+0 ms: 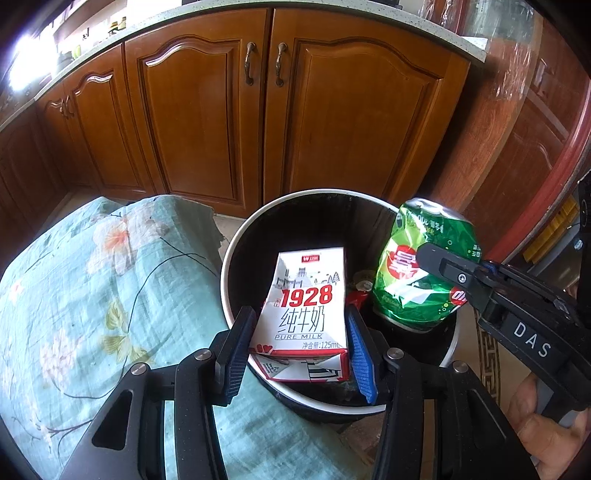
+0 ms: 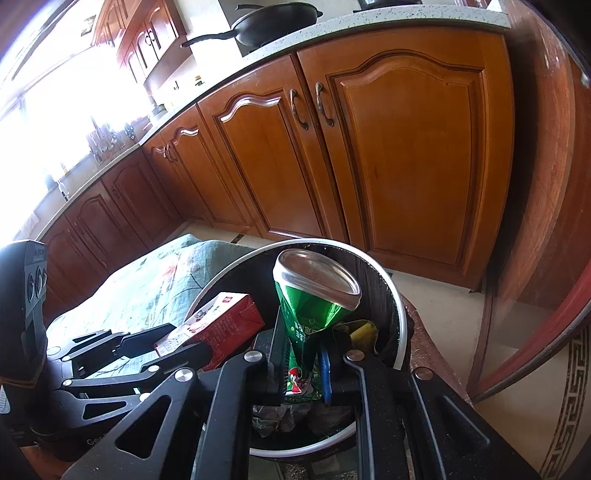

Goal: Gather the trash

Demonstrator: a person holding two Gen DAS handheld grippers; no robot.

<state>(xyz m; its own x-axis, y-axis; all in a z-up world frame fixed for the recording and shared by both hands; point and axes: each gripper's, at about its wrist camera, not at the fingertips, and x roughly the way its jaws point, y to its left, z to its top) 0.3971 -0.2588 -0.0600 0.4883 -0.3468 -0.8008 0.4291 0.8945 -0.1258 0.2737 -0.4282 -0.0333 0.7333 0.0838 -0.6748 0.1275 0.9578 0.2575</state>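
My left gripper is shut on a white and red "1928" milk carton and holds it over the open black trash bin. My right gripper is shut on a crushed green soda can, also over the bin. In the left wrist view the can hangs over the bin's right rim, pinched by the right gripper's fingers. In the right wrist view the carton sits in the left gripper at left. Crumpled trash lies at the bin's bottom.
A table with a teal floral cloth stands left of the bin. Brown wooden kitchen cabinets run behind, under a speckled counter. A black wok sits on the counter. A dark red round table edge curves at right.
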